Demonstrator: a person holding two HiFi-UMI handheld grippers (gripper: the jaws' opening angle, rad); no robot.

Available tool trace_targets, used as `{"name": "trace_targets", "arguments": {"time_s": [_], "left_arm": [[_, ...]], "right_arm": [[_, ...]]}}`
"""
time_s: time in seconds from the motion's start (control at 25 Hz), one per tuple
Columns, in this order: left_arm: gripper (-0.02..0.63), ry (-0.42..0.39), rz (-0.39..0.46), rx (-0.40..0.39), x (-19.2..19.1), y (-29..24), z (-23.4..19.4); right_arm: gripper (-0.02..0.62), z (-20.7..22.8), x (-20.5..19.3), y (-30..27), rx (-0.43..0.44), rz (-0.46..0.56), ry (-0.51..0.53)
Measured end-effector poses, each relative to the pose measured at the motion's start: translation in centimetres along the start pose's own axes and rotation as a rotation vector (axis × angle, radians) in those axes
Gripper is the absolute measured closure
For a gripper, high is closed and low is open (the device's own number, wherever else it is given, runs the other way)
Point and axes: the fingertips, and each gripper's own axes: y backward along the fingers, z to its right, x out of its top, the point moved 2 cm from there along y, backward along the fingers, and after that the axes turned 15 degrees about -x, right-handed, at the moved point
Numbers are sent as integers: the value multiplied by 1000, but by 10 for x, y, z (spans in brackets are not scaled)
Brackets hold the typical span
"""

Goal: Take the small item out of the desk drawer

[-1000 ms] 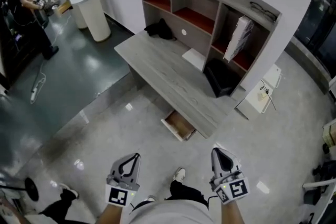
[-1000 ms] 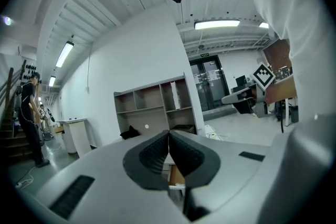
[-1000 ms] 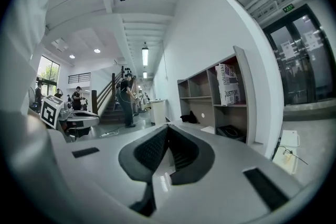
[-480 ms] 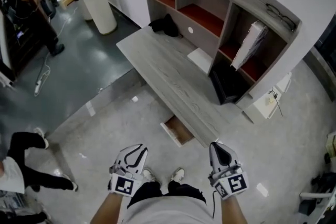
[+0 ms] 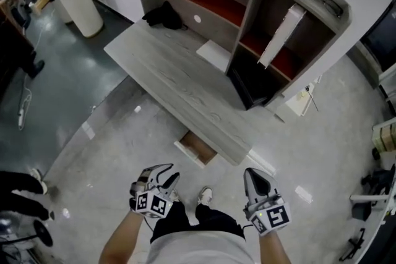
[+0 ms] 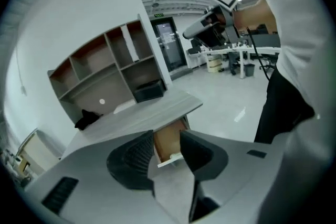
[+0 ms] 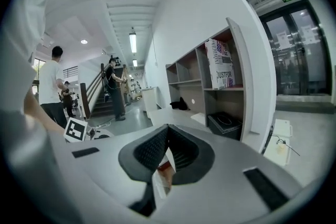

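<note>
A: Where the left tongs (image 5: 168,174) point down over the floor, the jaws stand partway apart and have just been opening. Nothing sits between them. In the left gripper view the open drawer (image 6: 168,145) shows through the gap, beyond the tips.

B: Right tongs (image 5: 252,174)?

A: Tips pressed together, nothing held.

B: Any writing?

A: Each pair carries a cube (image 5: 151,204) with black-and-white square markers, no letters. The box (image 7: 220,64) leaning in the right-hand compartment of the shelf unit (image 5: 247,6) has large print reading "USTFOR", with the start cut off by the shelf wall. Its smaller lines are too fine to read.

B: Where is the task's thing?

A: The drawer (image 5: 197,148) is pulled out from under the near edge of the desk (image 5: 167,74). It lies ahead of both tongs, between them in the head view and apart from each. Only its brown inside shows, and the small item cannot be made out in any view.

B: Beyond that?

A: A black bag (image 5: 162,14) lies at the desk's far end.
</note>
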Motion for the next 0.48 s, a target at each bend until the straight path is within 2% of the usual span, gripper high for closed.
{"name": "trace_targets", "arguments": {"time_s": [0.48], "left_arm": [[360, -350, -325, -395, -80, -133, 2]], "right_arm": [[572, 4, -62, -7, -129, -124, -33]]}}
